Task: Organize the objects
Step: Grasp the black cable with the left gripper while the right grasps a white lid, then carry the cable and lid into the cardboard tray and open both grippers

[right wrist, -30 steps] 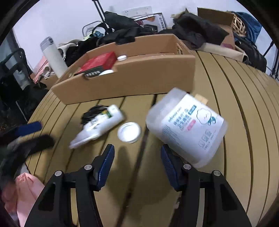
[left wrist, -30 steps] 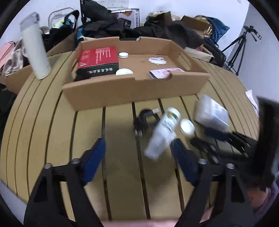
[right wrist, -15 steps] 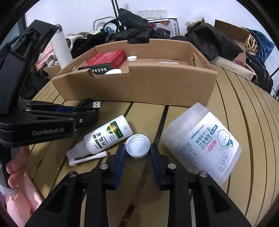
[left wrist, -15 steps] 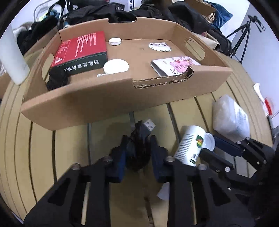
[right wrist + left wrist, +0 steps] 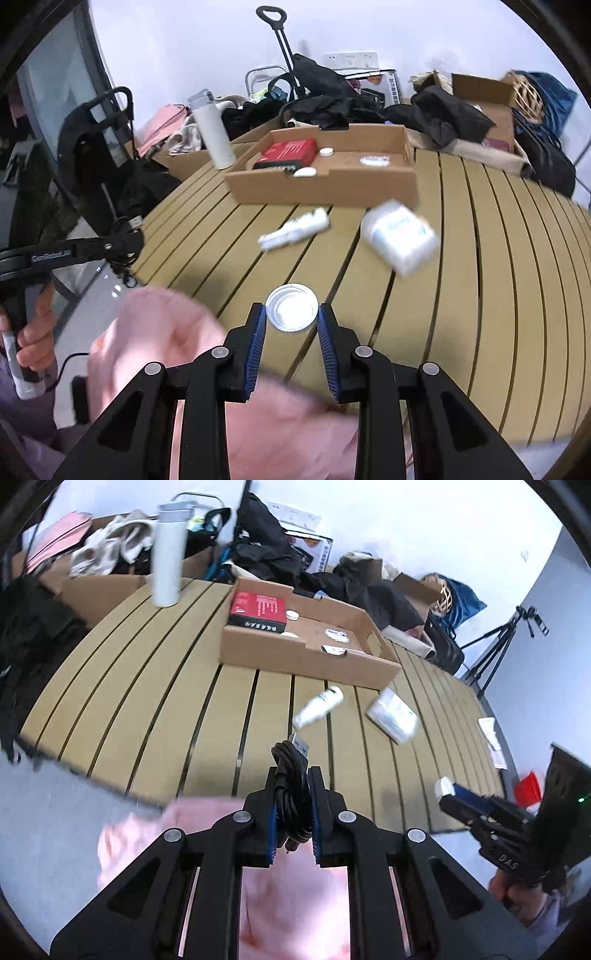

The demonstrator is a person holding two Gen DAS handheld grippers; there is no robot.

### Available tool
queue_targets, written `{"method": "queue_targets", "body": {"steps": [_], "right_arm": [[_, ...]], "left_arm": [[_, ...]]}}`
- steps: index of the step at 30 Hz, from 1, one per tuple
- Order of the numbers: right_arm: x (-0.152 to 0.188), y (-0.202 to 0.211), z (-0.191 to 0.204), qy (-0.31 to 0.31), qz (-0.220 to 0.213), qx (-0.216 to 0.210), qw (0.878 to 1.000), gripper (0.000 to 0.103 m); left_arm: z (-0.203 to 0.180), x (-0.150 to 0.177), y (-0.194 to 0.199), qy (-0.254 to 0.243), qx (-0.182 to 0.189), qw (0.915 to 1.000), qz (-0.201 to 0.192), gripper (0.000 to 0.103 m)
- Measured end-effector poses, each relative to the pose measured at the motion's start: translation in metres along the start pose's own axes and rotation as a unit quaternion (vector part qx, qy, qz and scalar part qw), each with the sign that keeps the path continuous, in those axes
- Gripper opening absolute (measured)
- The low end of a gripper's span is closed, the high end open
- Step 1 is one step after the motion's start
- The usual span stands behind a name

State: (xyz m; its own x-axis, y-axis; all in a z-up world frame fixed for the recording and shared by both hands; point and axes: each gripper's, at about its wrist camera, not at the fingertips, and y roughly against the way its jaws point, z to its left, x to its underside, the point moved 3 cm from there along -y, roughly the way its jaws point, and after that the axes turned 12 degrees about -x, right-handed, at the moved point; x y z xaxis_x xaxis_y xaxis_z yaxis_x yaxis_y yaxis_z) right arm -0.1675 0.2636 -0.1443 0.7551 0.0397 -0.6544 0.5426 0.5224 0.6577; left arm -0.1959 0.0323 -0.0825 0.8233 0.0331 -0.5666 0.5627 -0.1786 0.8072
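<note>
Slatted table (image 5: 480, 295) carries cardboard tray (image 5: 325, 190), part filled; cotton-swab tub (image 5: 400, 236) and small bottle (image 5: 295, 230) lie loose just before tray; left gripper (image 5: 293, 805) clenched on coiled black cable (image 5: 291, 775), held above table edge; right gripper (image 5: 291, 325) pinching white lid (image 5: 291, 306) by rim, clear of table. Risks: cable coil springing loose or plug snagging tray wall; thin lid pivoting out of narrow rim grip; grippers colliding over tray.
</note>
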Motion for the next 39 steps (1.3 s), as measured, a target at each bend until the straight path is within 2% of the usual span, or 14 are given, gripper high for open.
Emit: {"method": "queue_targets", "body": {"steps": [5,10,13,15,20,24,30,32,33,34,35,36,37,39], "right_arm": [[0.012,0.010,0.015,-0.009,-0.006,-0.013,1.000,0.031],[-0.011,0.017,0.017,0.002,-0.029,-0.020,0.999,0.031],[-0.049,0.013,0.009,0.009,-0.039,-0.025,0.999,0.031],[-0.088,0.003,0.001,0.014,-0.038,-0.029,0.999,0.031],[-0.196,-0.076,-0.044,-0.011,0.001,-0.034,0.999,0.031],[-0.254,-0.170,-0.081,-0.016,0.054,-0.002,0.998,0.031],[-0.272,-0.275,-0.121,-0.060,0.115,0.007,0.992,0.032],[-0.273,-0.294,-0.127,-0.075,0.126,0.004,0.989,0.032],[-0.273,-0.298,-0.126,-0.076,0.128,-0.001,0.989,0.035],[-0.274,-0.298,-0.124,-0.069,0.124,-0.009,0.990,0.039],[-0.276,-0.296,-0.121,-0.062,0.118,-0.010,0.991,0.057],[-0.277,-0.292,-0.120,-0.056,0.111,-0.006,0.992,0.083],[-0.280,-0.285,-0.119,-0.052,0.105,-0.004,0.993,0.087],[-0.283,-0.269,-0.117,-0.053,0.093,-0.005,0.994,0.087]], "left_arm": [[-0.007,-0.003,0.019,-0.013,-0.002,0.9997,-0.022,0.010],[-0.011,-0.029,0.013,-0.016,0.020,0.9993,-0.028,0.010],[-0.008,-0.080,-0.012,-0.005,0.027,0.9995,-0.017,0.011],[-0.005,-0.125,-0.049,0.008,0.028,0.9994,0.019,0.011],[-0.012,-0.206,-0.147,0.007,0.014,0.9955,0.093,0.011],[-0.019,-0.221,-0.221,-0.020,-0.023,0.9895,0.141,0.011],[-0.018,-0.214,-0.272,-0.051,-0.040,0.9870,0.147,0.014],[-0.015,-0.214,-0.276,-0.054,-0.043,0.9865,0.149,0.028],[-0.015,-0.215,-0.274,-0.056,-0.035,0.9874,0.144,0.030],[-0.015,-0.217,-0.270,-0.057,-0.033,0.9881,0.139,0.039],[-0.015,-0.220,-0.265,-0.059,-0.038,0.9893,0.128,0.052],[-0.014,-0.224,-0.260,-0.059,-0.047,0.9903,0.117,0.057],[-0.012,-0.229,-0.253,-0.059,-0.061,0.9909,0.104,0.063],[-0.010,-0.237,-0.236,-0.061,-0.081,0.9907,0.091,0.073]]}}
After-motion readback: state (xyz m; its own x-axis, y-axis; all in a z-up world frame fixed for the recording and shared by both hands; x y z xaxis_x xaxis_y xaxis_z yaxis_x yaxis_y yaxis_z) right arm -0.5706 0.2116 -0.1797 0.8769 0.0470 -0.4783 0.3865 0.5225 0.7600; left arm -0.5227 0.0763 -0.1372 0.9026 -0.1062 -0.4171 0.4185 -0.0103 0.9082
